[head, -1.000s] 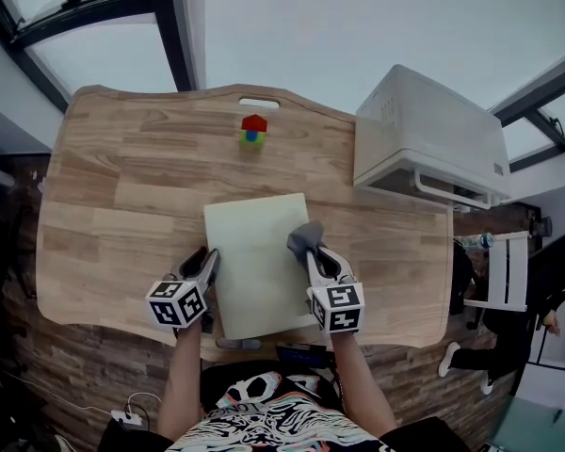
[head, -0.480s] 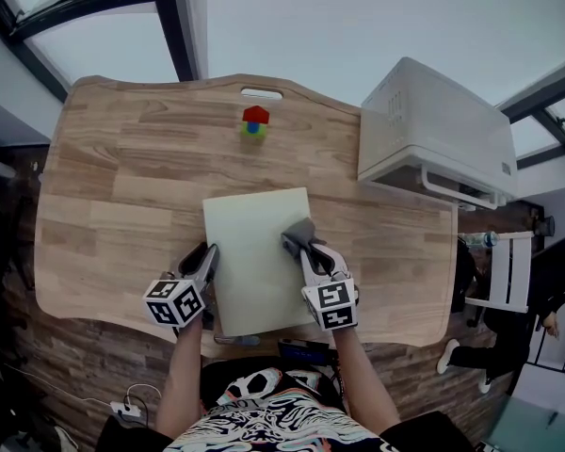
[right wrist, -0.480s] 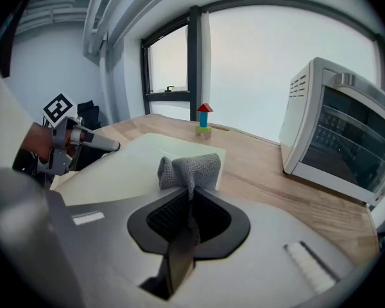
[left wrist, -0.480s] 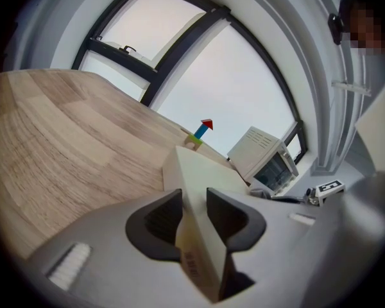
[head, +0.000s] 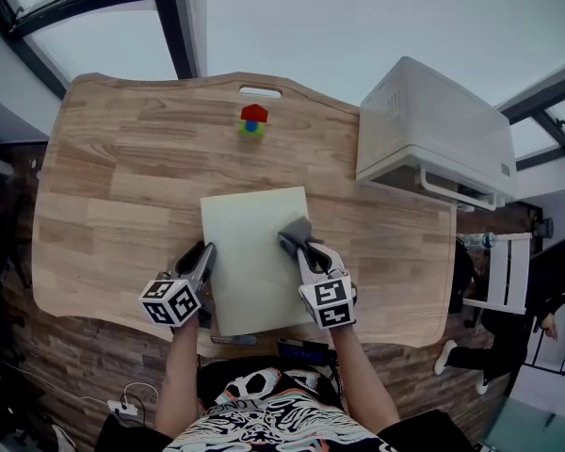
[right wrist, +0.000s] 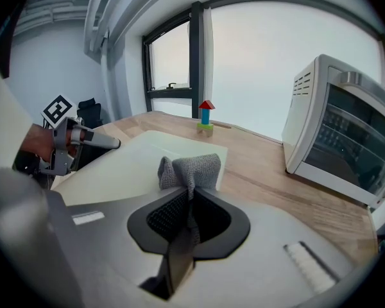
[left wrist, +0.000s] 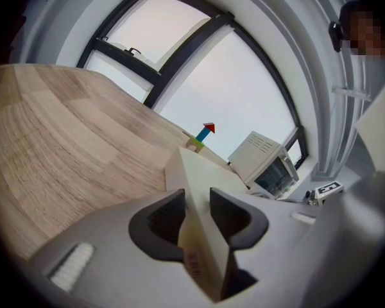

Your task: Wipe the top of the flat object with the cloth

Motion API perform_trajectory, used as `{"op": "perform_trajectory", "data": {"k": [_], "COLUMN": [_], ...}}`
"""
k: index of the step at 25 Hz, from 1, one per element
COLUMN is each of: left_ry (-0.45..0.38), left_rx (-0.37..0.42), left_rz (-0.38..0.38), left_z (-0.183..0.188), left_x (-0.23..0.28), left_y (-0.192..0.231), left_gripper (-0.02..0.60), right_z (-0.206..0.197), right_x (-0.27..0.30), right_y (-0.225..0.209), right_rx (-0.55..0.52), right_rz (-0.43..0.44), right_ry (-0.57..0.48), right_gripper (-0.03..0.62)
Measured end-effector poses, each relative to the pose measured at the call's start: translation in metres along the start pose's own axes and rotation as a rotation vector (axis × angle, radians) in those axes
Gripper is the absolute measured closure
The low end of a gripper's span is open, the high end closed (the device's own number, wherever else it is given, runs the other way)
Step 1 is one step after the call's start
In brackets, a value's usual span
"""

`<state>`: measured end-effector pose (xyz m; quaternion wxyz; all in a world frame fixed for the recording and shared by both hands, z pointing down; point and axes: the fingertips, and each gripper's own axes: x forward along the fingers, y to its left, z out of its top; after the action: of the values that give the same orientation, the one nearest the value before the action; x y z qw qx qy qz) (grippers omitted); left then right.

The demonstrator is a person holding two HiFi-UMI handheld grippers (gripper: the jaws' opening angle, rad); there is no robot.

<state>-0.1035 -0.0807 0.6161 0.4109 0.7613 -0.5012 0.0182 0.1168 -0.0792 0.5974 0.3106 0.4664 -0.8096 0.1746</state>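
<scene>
A plain, pale cream rectangular board (head: 250, 281) lies flat at the near middle of the wooden table (head: 113, 177), a block toy (head: 253, 121) at its 12 o'clock. The left gripper (head: 205, 252) straddles the board's 9 o'clock edge, its jaws just eased apart and no longer clamping it. The right gripper (head: 301, 245) pinches a bunched grey cloth (head: 298, 232) over the board's 3 o'clock edge.

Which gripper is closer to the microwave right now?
Right. The right gripper, shut on the cloth, is at the right of the board, toward the microwave; the left gripper, jaws just opened around its left edge, is farther.
</scene>
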Motion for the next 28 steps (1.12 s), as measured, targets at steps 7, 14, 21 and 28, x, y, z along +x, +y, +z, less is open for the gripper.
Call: {"op": "perform_trajectory", "data": {"k": [7, 14, 21, 28], "left_ry": [-0.033, -0.03, -0.012, -0.009], "left_rx": [-0.072, -0.08, -0.026, -0.041], "left_rz": [-0.019, 0.004, 0.027, 0.016], "left_z": [0.002, 0.001, -0.001, -0.001], "left_x": [0.0, -0.001, 0.001, 0.001], "left_y": [0.002, 0.003, 0.002, 0.002], "left_gripper": [0.405, 0.406, 0.405, 0.407], "right_z": [0.0, 0.001, -0.002, 0.005], "right_x": [0.001, 0.001, 0.004, 0.012], "right_y": [0.001, 0.004, 0.004, 0.002], "right_rx": [-0.019, -0.059, -0.064, -0.057], "right_rz": [-0.006, -0.019, -0.017, -0.015], "right_ry": [-0.007, 0.002, 0.024, 0.046], "right_gripper": [0.572, 0.572, 0.574, 0.574]}}
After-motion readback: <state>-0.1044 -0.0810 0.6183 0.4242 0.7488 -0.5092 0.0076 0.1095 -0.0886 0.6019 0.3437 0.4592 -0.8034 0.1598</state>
